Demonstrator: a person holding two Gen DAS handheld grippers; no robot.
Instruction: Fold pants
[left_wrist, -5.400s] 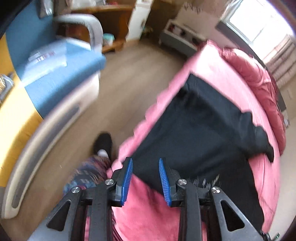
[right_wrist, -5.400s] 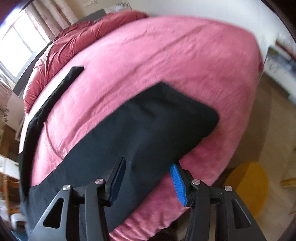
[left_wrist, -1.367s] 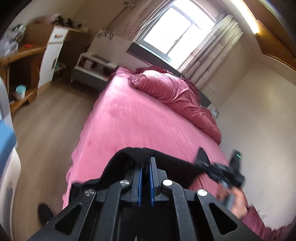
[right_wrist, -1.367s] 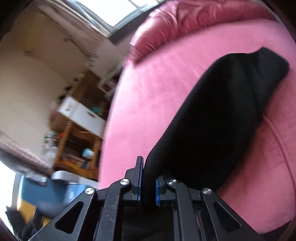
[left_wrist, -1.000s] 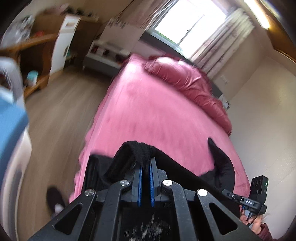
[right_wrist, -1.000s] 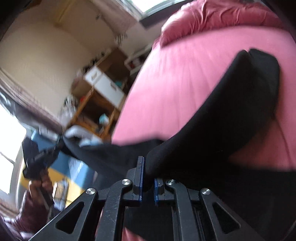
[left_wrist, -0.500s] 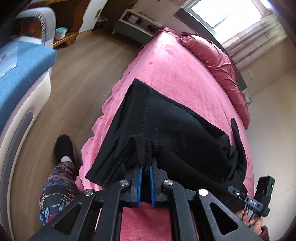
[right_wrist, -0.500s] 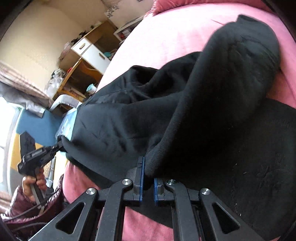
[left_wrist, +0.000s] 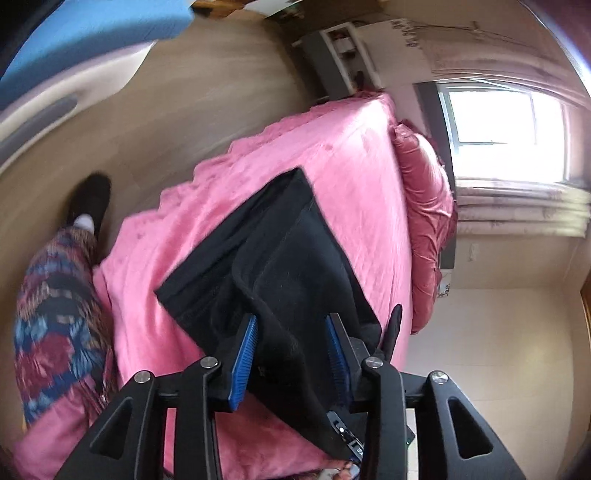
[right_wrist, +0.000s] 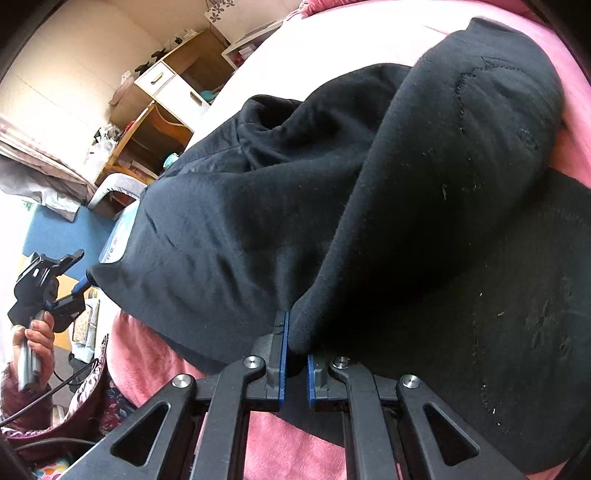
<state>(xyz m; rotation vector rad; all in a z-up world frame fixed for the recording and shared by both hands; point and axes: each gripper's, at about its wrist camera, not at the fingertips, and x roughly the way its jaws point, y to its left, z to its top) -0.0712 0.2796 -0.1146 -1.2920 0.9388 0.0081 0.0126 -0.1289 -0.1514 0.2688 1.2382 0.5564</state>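
Observation:
Black pants (left_wrist: 280, 258) lie folded over on the pink bed (left_wrist: 332, 155), near its foot edge. My left gripper (left_wrist: 291, 354) is open, its blue pads on either side of a fold of the pants without clamping it. In the right wrist view the pants (right_wrist: 369, 206) fill the frame, bunched in thick folds. My right gripper (right_wrist: 295, 363) is shut on an edge of the black fabric close to the bed's surface. The left gripper (right_wrist: 55, 288) also shows at the far left of the right wrist view, held in a hand.
A dark pink duvet (left_wrist: 424, 206) lies bunched at the head of the bed under the window (left_wrist: 506, 136). Wooden floor (left_wrist: 166, 110) and a blue sofa (left_wrist: 85, 26) lie to the left. My patterned trouser leg and foot (left_wrist: 85, 206) stand by the bed corner. A wooden desk (right_wrist: 155, 110) stands beyond the bed.
My left gripper has opened and let go of the pants, which now lie on the bed. My right gripper stays shut on the fabric and has come down nearer the bed.

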